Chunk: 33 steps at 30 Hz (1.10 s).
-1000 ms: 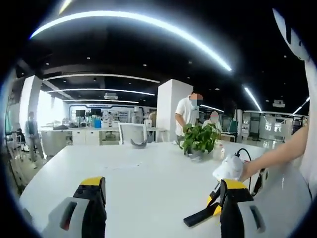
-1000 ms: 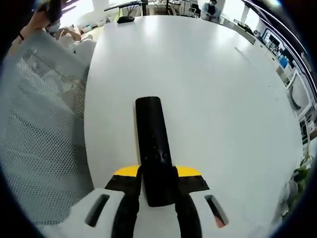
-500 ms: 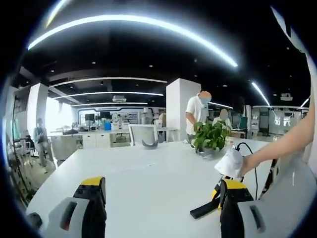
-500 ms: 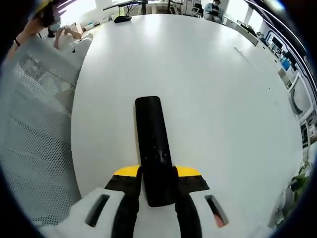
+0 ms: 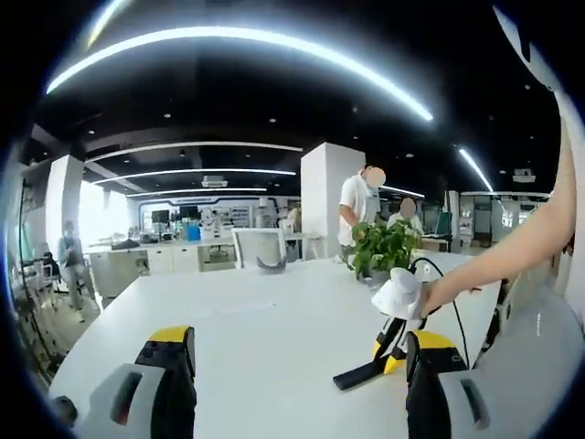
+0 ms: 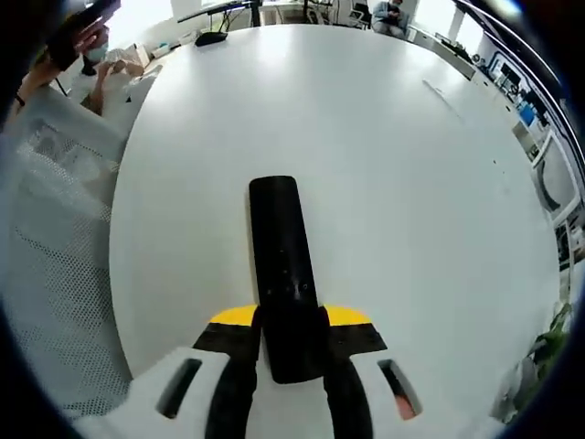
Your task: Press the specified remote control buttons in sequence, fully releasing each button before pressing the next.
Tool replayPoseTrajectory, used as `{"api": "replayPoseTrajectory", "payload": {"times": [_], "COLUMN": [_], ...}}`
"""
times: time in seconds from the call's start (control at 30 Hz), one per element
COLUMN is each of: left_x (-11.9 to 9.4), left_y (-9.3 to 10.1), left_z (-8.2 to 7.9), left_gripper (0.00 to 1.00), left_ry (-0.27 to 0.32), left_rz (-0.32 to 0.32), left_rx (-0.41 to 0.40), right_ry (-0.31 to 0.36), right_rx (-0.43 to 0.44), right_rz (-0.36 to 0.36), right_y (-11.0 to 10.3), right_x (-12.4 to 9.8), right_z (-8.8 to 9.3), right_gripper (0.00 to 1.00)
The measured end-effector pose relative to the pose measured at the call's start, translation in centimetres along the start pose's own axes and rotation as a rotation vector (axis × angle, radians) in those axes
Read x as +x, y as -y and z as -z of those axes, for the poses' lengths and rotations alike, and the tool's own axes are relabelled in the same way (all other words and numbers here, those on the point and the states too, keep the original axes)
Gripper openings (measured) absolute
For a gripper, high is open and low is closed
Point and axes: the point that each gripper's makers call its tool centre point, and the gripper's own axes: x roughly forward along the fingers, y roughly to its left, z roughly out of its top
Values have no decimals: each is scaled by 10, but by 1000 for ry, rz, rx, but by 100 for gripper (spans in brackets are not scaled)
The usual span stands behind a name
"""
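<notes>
A long black remote control point(image 6: 279, 256) sticks out forward over the white table point(image 6: 411, 183), and my right gripper point(image 6: 291, 334) is shut on its near end. In the left gripper view the same remote point(image 5: 358, 372) juts down and left from the right gripper's yellow-and-black jaws point(image 5: 391, 346), a little above the table point(image 5: 265, 320); a person's hand holds that gripper from the right. My left gripper point(image 5: 297, 370) stands open over the table's near edge with nothing between its jaws, the remote just inside its right jaw.
A potted plant point(image 5: 382, 247) and a white chair point(image 5: 258, 247) stand at the table's far side, with people standing behind. A black cable point(image 5: 443, 279) loops near the plant. A white mesh chair point(image 6: 55, 274) sits by the table edge.
In the left gripper view the right gripper with the remote has come leftward and closer. The right gripper view has shifted further over the table; the mesh chair slid toward its left edge.
</notes>
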Motion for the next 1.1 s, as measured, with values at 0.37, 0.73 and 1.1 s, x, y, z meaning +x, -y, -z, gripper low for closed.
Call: {"api": "replayPoseTrajectory", "payload": {"times": [0.37,0.73,1.1], "left_x": [4,3,3], "left_y": [12,7,6], "left_z": [8,10,11], "left_gripper": [100,100,100], "left_ry": [-54,-55,-58], "left_rz": [41,34,34], "left_rx": [103,78,59], "right_ry": [-41,-46,-51], "right_rx": [-34,-44,-132], "right_rz": [5,27,50], "right_y": [19,41,60], "right_x": [4,6,7], "right_z": [-9,-17,-24], "right_gripper": [25,25,25]}}
